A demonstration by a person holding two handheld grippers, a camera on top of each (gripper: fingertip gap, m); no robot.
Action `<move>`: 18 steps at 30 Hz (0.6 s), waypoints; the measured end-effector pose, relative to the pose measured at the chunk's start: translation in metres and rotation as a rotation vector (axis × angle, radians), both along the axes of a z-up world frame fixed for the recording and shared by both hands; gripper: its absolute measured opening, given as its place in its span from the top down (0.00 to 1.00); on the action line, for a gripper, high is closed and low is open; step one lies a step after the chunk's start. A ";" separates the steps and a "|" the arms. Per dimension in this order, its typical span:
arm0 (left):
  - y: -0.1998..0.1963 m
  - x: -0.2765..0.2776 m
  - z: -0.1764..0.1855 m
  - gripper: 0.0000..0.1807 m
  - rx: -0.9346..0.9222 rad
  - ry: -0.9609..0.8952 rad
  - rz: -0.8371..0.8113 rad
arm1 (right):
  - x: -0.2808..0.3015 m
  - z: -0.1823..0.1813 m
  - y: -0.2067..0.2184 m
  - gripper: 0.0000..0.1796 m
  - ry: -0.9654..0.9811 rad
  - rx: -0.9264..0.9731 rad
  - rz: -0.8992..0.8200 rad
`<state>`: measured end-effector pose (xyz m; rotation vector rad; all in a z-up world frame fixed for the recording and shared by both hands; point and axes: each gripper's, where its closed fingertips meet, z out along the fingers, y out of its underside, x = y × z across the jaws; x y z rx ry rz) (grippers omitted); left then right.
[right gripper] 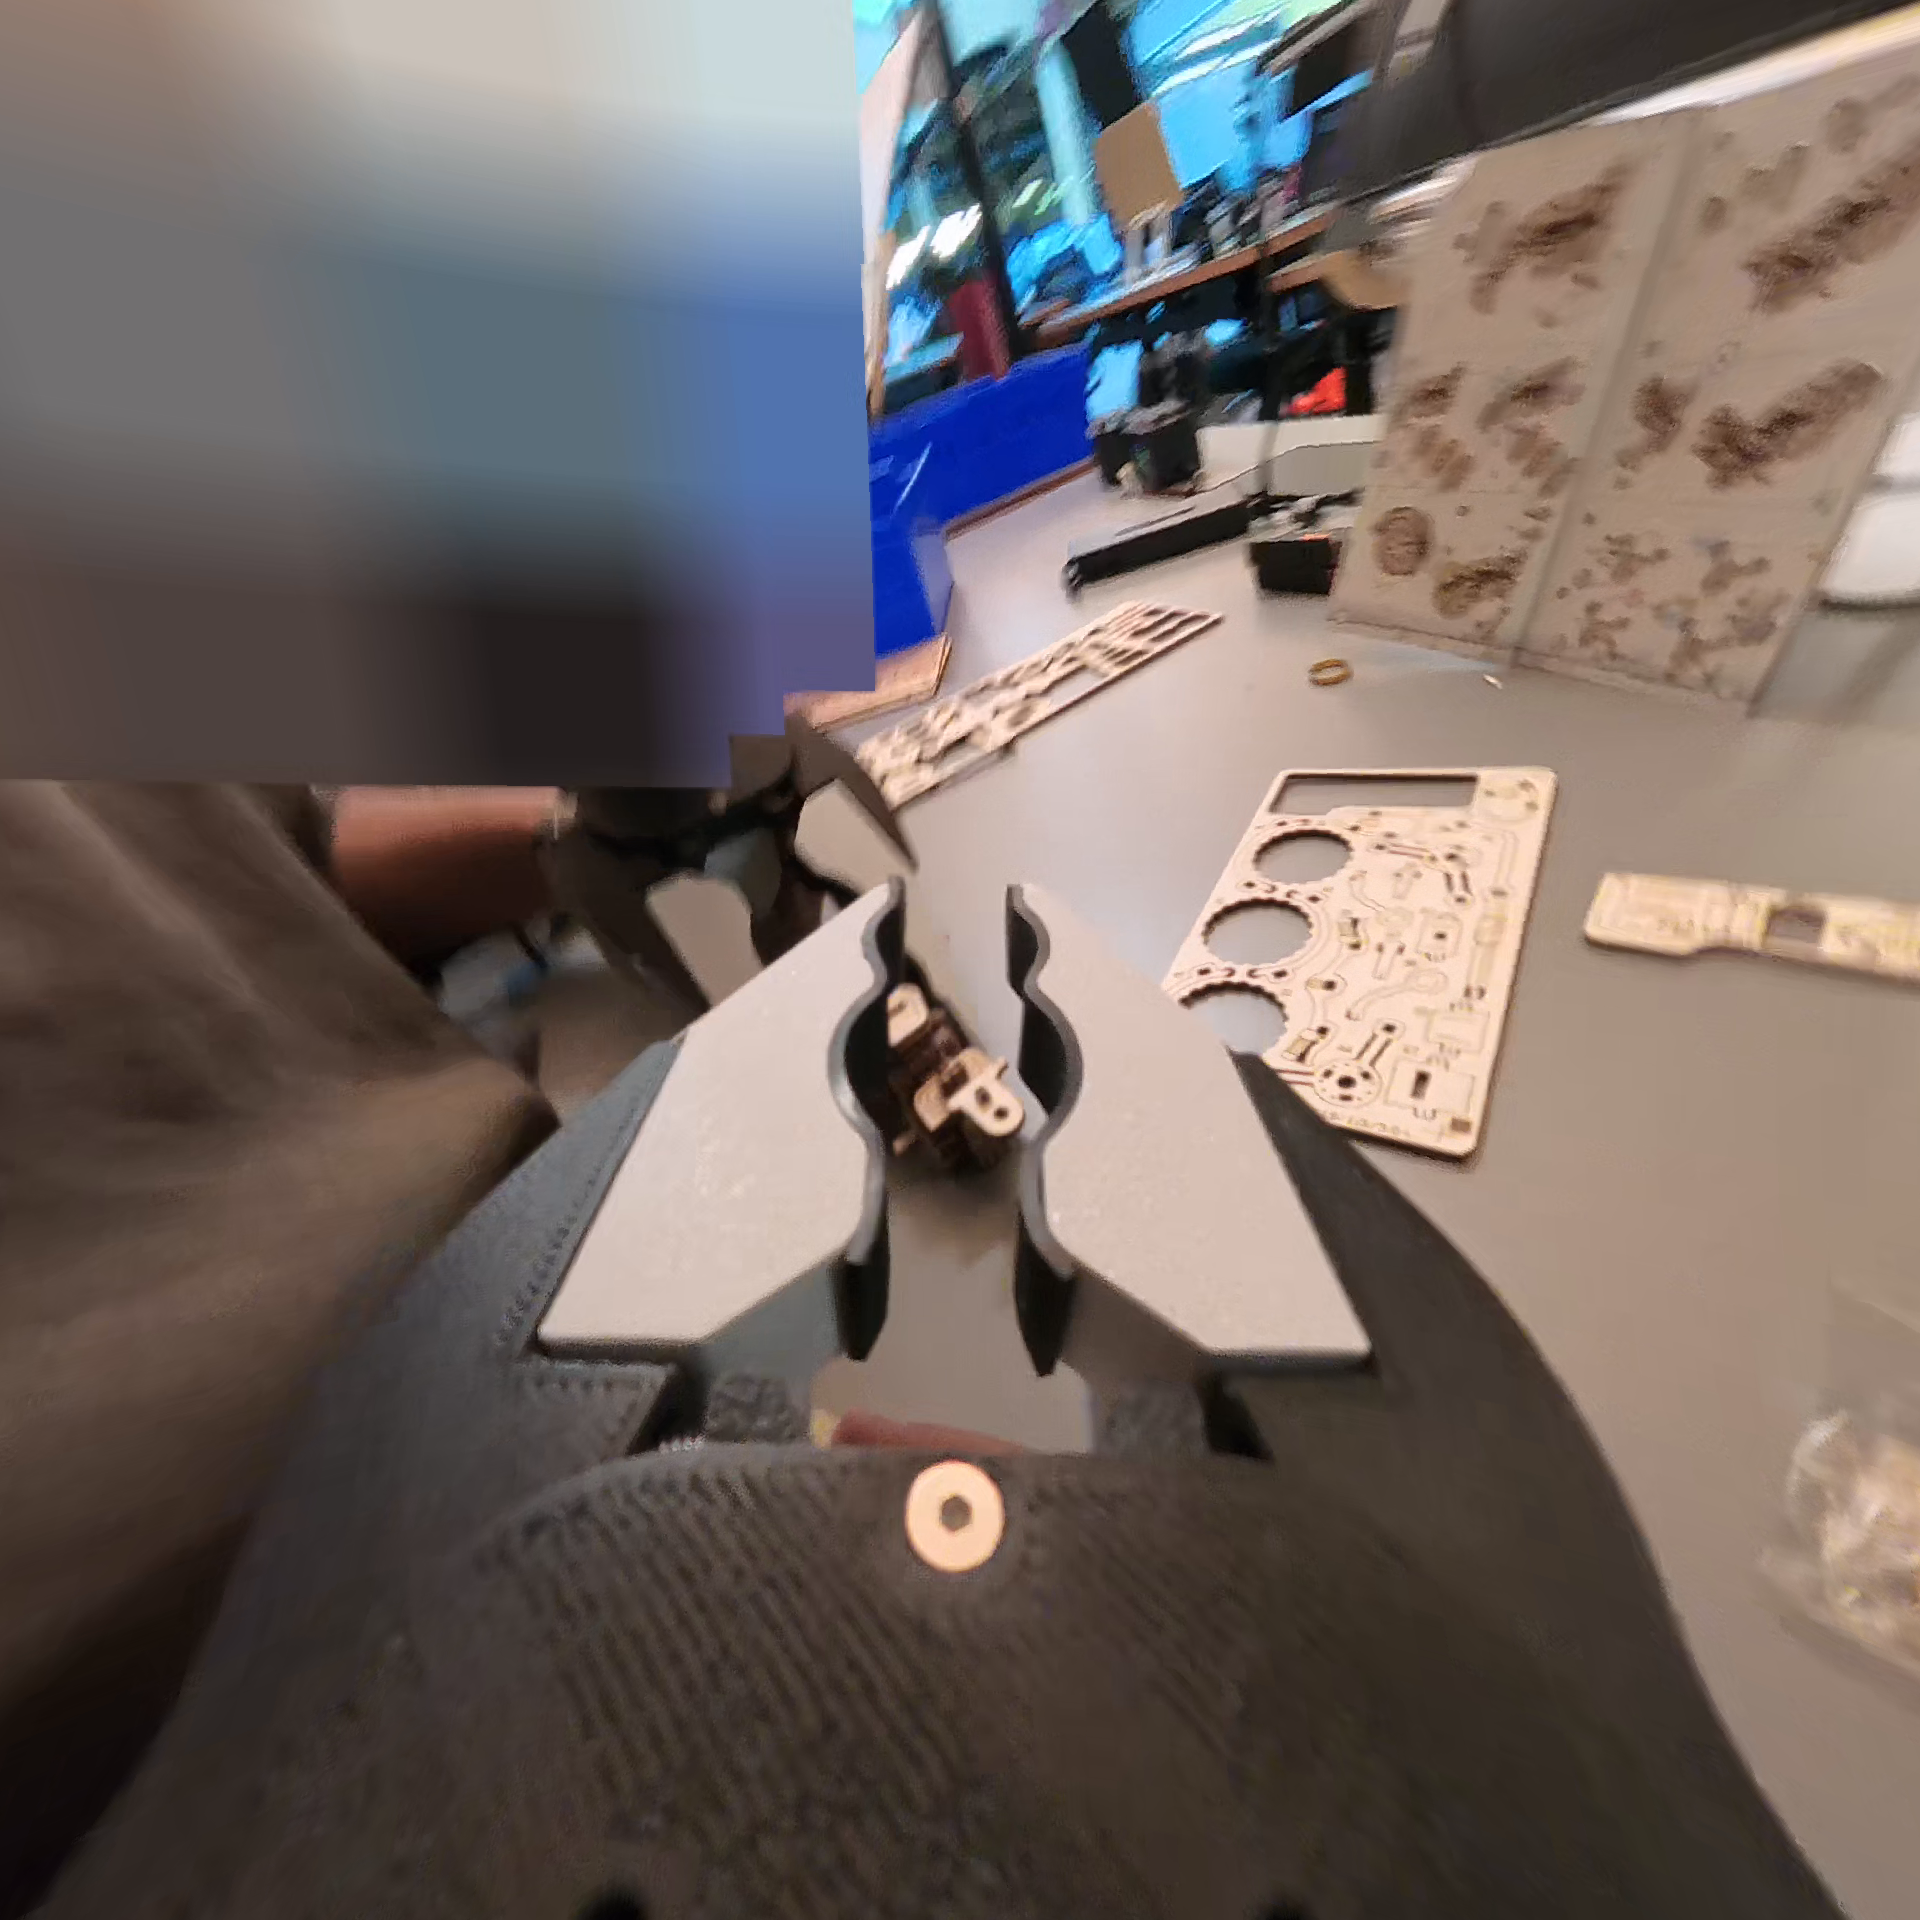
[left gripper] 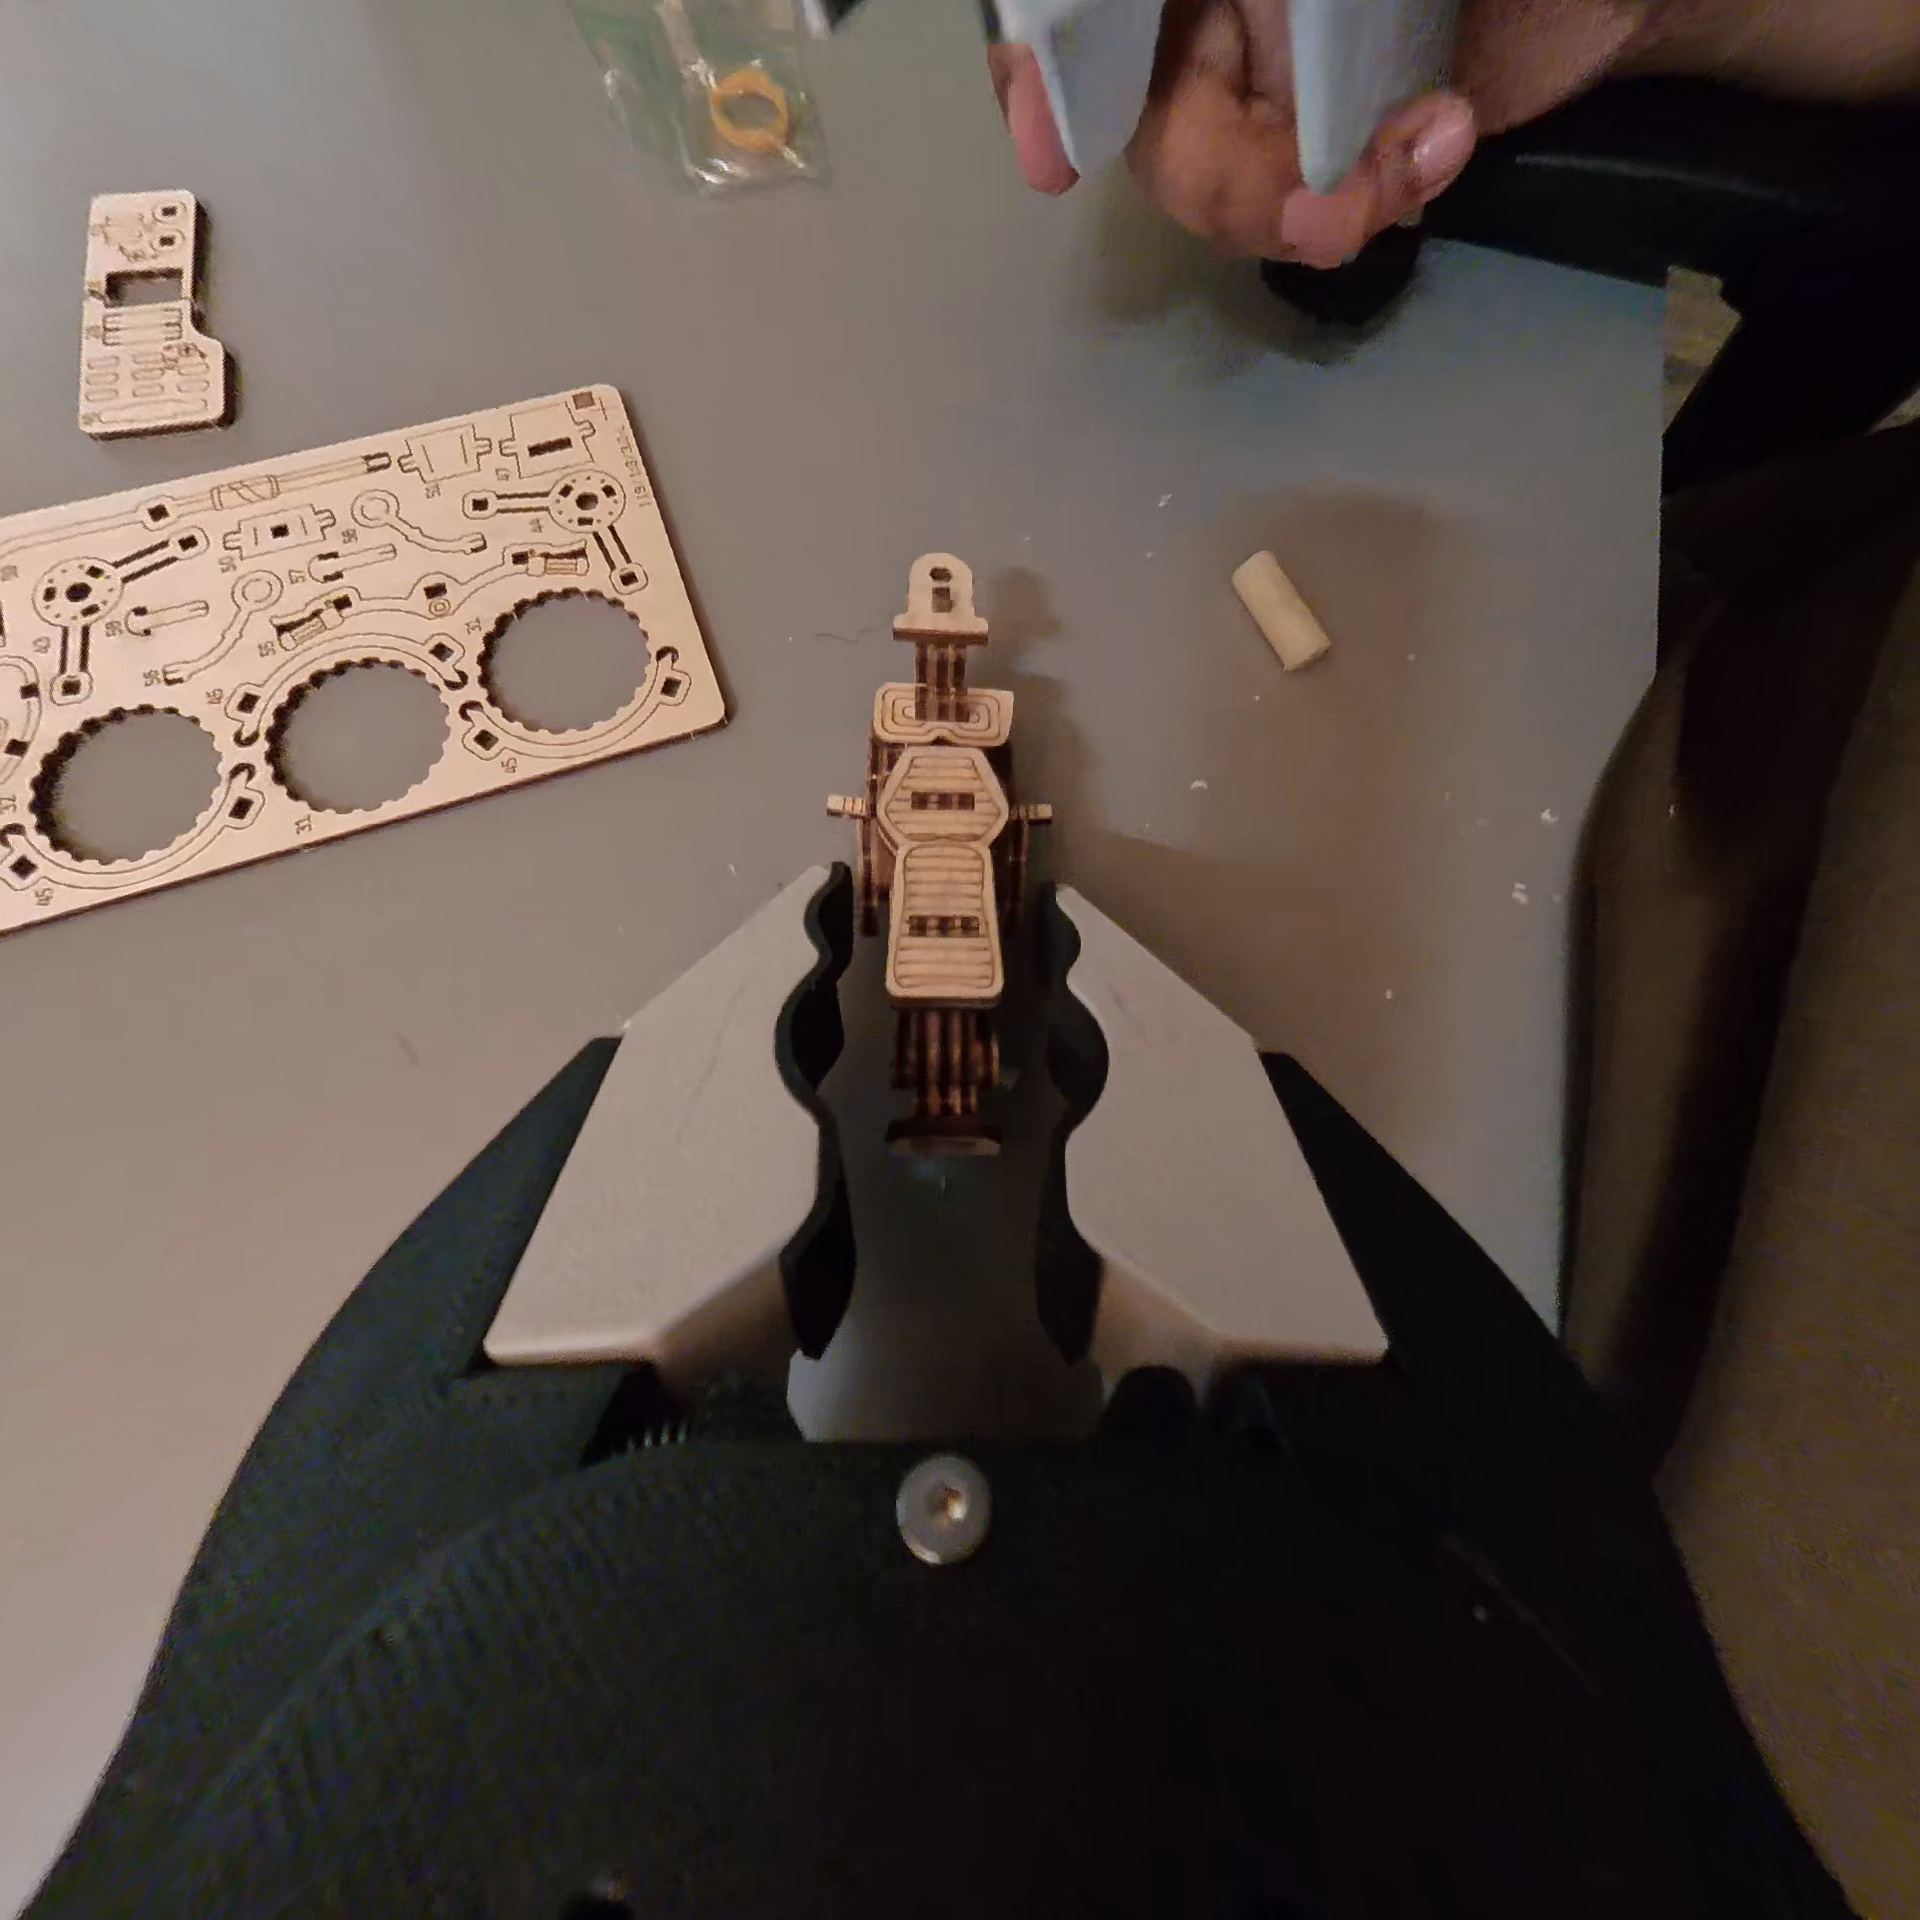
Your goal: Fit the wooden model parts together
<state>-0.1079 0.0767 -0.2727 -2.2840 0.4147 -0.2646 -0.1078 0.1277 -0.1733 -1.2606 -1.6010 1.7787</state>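
Note:
A small wooden model, a narrow layered body with seat-like plates on top, stands over the grey table. My left gripper is shut on its rear half, one finger on each side, and the front tab sticks out forward. My right gripper hangs open and empty at the far edge, with a hand behind it, well apart from the model. In the right wrist view, the right gripper stands open. The model shows through its gap, with the left gripper beyond.
A punched wooden parts sheet lies left of the model, with a smaller piece behind it. A cream cylinder lies to the right, near the table edge. A plastic bag holds an orange ring. A folded leaflet stands behind.

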 end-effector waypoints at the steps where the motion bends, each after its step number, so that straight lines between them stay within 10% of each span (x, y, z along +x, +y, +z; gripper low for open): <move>1: 0.000 -0.001 0.001 0.82 0.003 -0.005 0.002 | 0.003 -0.002 -0.006 0.91 0.012 0.065 0.025; 10: 0.000 -0.003 0.007 0.85 0.018 -0.072 0.014 | 0.025 -0.078 -0.057 0.93 0.002 0.832 0.233; 18: 0.000 -0.002 0.005 0.85 0.021 -0.041 0.006 | 0.022 -0.086 -0.061 0.90 -0.034 0.906 0.210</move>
